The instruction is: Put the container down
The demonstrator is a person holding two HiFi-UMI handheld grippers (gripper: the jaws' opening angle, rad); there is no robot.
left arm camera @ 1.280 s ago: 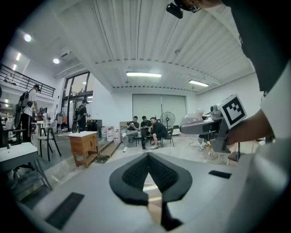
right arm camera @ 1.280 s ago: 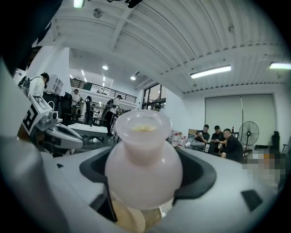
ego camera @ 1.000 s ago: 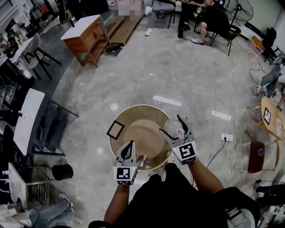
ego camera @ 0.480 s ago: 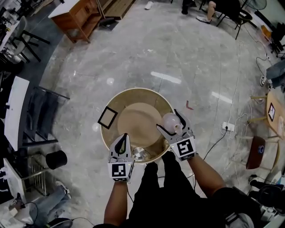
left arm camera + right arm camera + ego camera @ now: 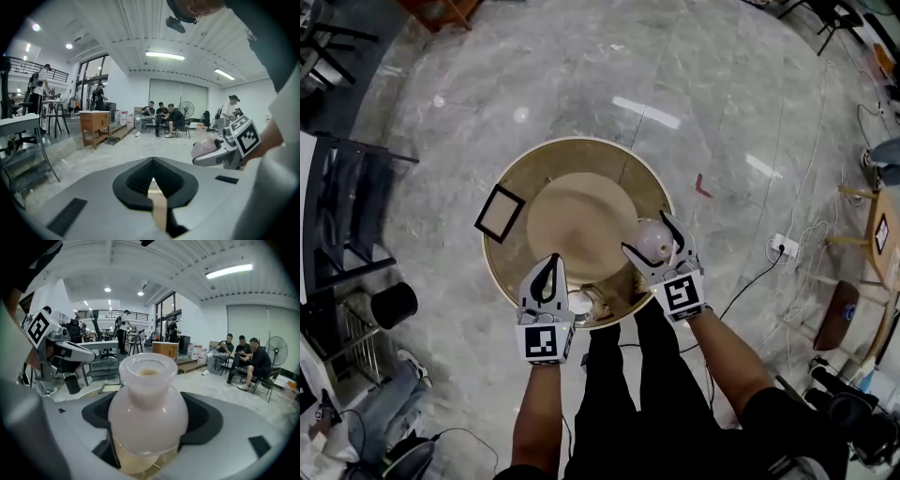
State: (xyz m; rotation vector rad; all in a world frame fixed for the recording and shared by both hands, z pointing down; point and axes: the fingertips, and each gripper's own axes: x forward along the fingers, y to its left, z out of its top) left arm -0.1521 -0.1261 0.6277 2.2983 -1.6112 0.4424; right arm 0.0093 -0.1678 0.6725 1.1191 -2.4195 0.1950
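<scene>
The pale pink, glossy, round-bellied container with a short wide neck [image 5: 147,399] sits between the jaws of the right gripper [image 5: 148,430]. The jaws close on its belly from both sides, and its open mouth points away from the gripper's camera. In the head view the container [image 5: 653,237] and the right gripper [image 5: 649,236] are over the round wooden table [image 5: 623,169]. They are just past the edge of its raised centre disc [image 5: 581,220]; whether the container touches the wood cannot be told.

To that gripper's left, the left gripper [image 5: 550,264] has its jaws pressed together with nothing between them [image 5: 152,180]. Just beside its tip lies a small shiny round object [image 5: 579,302]. Farther to its left a black square frame [image 5: 499,213] lies on the table.

Each gripper's cube shows a black-and-white square marker pattern [image 5: 680,295], with no letters.
</scene>
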